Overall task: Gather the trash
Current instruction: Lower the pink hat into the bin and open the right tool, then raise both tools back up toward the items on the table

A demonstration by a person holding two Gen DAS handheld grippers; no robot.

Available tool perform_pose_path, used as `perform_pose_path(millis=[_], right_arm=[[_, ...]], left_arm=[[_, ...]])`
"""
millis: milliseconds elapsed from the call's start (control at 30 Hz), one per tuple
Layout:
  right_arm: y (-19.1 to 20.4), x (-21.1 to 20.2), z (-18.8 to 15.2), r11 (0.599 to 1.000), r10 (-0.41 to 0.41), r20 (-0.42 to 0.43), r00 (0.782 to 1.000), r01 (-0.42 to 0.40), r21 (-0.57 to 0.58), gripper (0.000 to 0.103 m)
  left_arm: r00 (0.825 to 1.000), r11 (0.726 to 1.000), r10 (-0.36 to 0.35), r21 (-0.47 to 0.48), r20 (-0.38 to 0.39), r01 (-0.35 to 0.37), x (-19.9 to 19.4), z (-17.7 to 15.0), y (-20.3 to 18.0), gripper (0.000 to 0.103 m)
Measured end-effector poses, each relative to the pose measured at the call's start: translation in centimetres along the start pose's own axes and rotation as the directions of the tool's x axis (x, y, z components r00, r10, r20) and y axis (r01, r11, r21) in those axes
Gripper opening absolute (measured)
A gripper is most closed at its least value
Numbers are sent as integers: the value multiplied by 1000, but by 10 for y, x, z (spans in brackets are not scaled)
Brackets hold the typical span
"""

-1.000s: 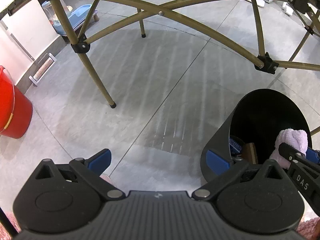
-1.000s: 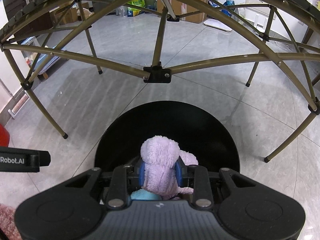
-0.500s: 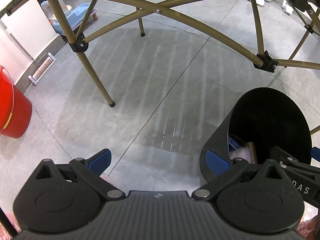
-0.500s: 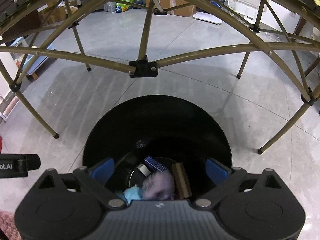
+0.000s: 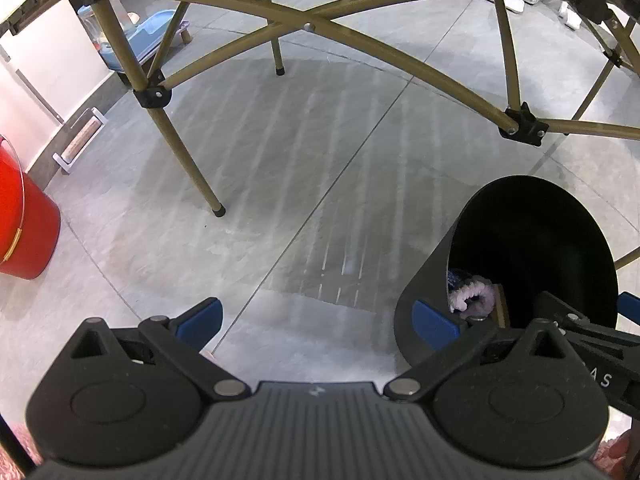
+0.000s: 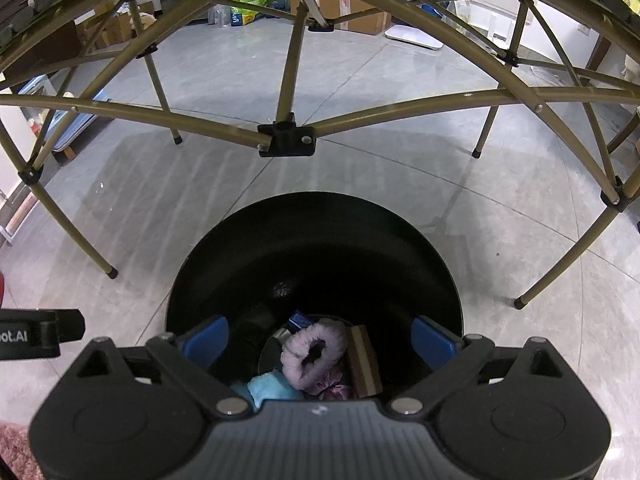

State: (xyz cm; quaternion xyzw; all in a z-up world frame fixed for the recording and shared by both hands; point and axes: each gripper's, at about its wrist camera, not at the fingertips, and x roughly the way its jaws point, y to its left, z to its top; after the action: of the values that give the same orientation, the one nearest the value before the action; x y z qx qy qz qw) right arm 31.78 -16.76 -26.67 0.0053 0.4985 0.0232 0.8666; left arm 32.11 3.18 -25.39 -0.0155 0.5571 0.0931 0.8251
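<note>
A black round bin [image 6: 312, 240] stands on the grey floor right below my right gripper [image 6: 320, 336], which hangs open over its mouth with nothing between its blue pads. At the bin's bottom lies a fluffy purple toy [image 6: 316, 354], with a light blue cloth [image 6: 268, 390], a brown block [image 6: 364, 364] and a small dark blue packet [image 6: 300, 320] around it. In the left wrist view the same bin [image 5: 424, 284] sits at the lower right and the purple toy [image 5: 472, 298] shows inside. My left gripper [image 5: 316, 320] is open over bare floor, left of the bin.
Olive metal legs and cross bars of a folding frame [image 6: 286, 136] arch over the floor ahead of both grippers. A red bucket [image 5: 20, 224] stands at the far left. A pink fuzzy rug [image 6: 16, 444] edges the bottom corners. Boxes and bags [image 6: 248, 4] line the far wall.
My right gripper went from shut on the purple toy to wide open. The toy dropped from between the pads to the bottom of the bin. The left gripper stayed still.
</note>
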Motion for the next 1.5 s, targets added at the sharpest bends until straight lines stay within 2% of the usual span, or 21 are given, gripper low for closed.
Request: perform_pose_path(millis=[233,400,533,867,1100,1267,1400,1500], right_arm=[[-1,-9,3,1000,10,22,1000,-10,4,99],[-4,-16,6,1000,4,42,999,-5,12,100],[-7,-25,10,1000,-2,69,998,0,22,100],[-20,-67,12,1000,-10,208,978,9,5,102],[-41,-101,15,998,27,305,952,-44,51,103],[-55,-127,22,995,37,388,921,-70,71,103],[-67,-143,30,994,26,444,895,-70,82,103],[-78,-154,38,993,16,483,875,-69,93,103]], left_arm=[[999,1000,-8,-1,40,8,-9,2,-2,103],[993,1000,18,-1,117,-18,-21,4,-4,103],[989,1000,7,-2,150,-7,-29,5,-6,103],[957,999,20,-44,288,-8,-62,5,0,103],[933,998,-10,-51,359,30,-96,11,2,103],[909,1000,-2,-24,417,13,-119,21,-3,103],[897,999,-28,-17,441,39,-132,29,-8,103],[881,999,-44,-1,471,50,-145,36,-16,103]])
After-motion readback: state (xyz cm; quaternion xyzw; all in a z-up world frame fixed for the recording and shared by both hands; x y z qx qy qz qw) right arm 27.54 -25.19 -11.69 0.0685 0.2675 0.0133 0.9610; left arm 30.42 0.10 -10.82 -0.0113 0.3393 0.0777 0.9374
